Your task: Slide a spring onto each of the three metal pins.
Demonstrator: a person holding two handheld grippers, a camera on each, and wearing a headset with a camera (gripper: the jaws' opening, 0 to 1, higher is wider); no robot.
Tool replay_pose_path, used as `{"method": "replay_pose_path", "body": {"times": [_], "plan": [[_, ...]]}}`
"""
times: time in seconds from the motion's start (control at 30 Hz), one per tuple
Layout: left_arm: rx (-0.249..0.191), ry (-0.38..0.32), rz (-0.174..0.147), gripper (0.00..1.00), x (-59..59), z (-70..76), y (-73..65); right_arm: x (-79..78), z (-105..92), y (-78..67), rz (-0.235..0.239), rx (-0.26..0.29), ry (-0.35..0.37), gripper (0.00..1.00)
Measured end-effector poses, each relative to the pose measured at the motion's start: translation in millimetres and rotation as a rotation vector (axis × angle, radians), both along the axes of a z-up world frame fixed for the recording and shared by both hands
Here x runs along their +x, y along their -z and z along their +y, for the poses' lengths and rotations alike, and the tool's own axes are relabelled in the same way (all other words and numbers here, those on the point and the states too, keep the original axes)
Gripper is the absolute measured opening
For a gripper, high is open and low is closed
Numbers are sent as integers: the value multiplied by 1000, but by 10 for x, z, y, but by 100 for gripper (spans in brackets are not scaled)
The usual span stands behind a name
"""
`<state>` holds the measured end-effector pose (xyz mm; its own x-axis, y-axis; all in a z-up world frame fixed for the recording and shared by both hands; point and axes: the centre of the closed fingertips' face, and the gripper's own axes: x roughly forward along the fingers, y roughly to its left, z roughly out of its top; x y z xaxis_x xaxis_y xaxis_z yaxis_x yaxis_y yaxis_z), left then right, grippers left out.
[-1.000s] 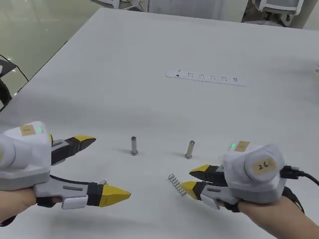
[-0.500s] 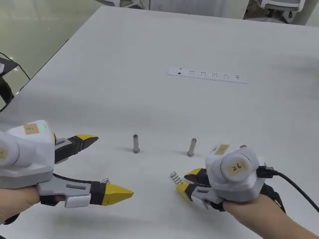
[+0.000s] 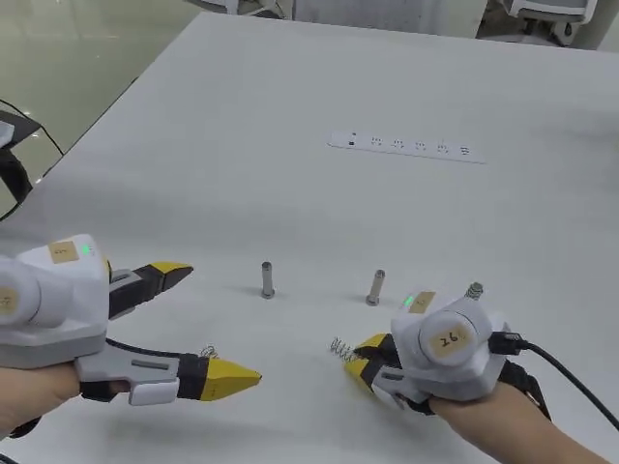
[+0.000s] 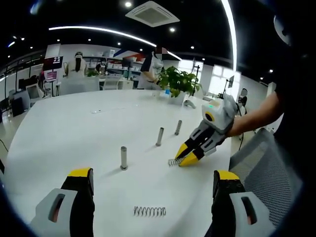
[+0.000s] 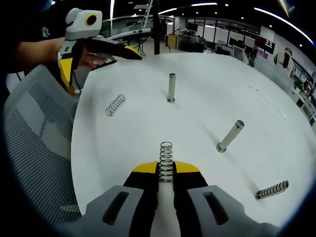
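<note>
Right gripper [image 5: 166, 173] jaws are closed on the near end of a spring [image 5: 166, 157], lower centre of the right gripper view; left gripper [image 4: 153, 175] jaws stand open. I judge the spring light and easily kinked: hold one end lightly, leaving the bore free for a pin [image 5: 171, 88].

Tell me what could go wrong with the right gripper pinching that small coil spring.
The right gripper pinches the small steel coil spring only at one end, so it may swing or flick out. The bare grey metal pin ahead of it seems merely to stand on the white table; a misaligned push might topple it.
</note>
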<state>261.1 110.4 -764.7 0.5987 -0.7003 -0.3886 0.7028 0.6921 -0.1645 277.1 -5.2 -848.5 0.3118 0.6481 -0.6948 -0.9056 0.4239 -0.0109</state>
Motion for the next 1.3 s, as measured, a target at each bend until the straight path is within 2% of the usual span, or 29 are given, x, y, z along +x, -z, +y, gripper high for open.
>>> {"method": "replay_pose_path", "body": {"times": [0.1, 0.37, 0.57, 0.77, 0.97, 1.0, 1.17, 1.3], "plan": [[3, 4, -1, 98, -5, -11, -7, 7, -5, -28, 12, 10, 8, 8], [-4, 18, -16, 98, -2, -81, -83, 43, -113, -108, 1, 4, 6, 8], [-7, 48, -31, 98, -14, -189, -157, 71, -230, -172, 4, 2, 20, 8], [-18, 78, -44, 98, -23, -323, -214, 108, -298, -280, -3, 22, 27, 8], [-30, 107, -61, 96, -38, -430, -277, 102, -351, -425, -22, 41, -12, 8], [-43, 123, -59, 96, -60, -469, -290, 107, -367, -457, -27, 44, -19, 8], [-42, 169, -52, 95, -100, -627, -259, 113, -410, -566, -56, 56, -77, 8], [-46, 218, -49, 92, -109, -787, -237, 91, -421, -638, -61, 64, -106, 8]]}}
